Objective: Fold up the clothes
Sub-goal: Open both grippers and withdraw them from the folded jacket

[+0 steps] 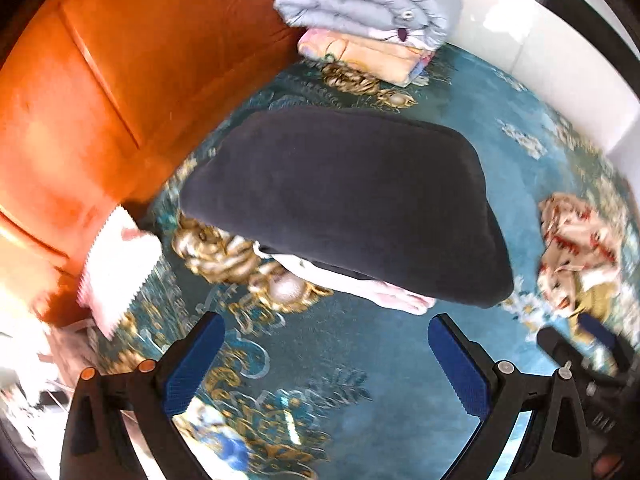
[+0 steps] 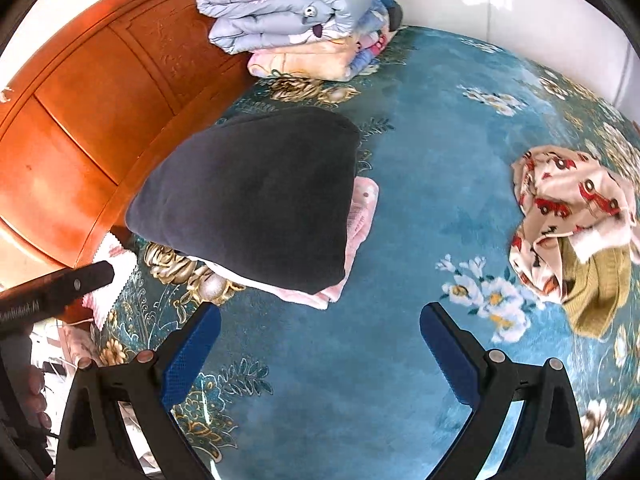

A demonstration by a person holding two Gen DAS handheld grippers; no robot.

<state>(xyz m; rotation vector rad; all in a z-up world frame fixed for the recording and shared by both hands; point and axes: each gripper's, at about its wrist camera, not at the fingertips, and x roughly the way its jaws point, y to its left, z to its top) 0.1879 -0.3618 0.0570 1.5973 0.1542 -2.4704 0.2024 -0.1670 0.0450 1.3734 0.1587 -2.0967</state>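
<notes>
A folded dark navy garment [image 1: 348,200] lies on top of a folded pink garment [image 1: 384,294] on the teal floral bedspread [image 1: 360,360]. Both show in the right wrist view too, the navy one [image 2: 248,200] over the pink one [image 2: 360,216]. A crumpled cream garment with red car prints [image 2: 568,204] lies at the right over a mustard knit [image 2: 592,288]; it also shows in the left wrist view [image 1: 576,248]. My left gripper [image 1: 324,344] is open and empty, just short of the stack. My right gripper [image 2: 320,336] is open and empty above the bedspread.
An orange wooden headboard [image 1: 100,100] stands at the left. A stack of folded quilts [image 2: 296,8] lies at the back by the headboard. A white wall [image 1: 540,48] borders the bed at the back right. A pink-white cloth [image 1: 116,268] lies at the bed's left edge.
</notes>
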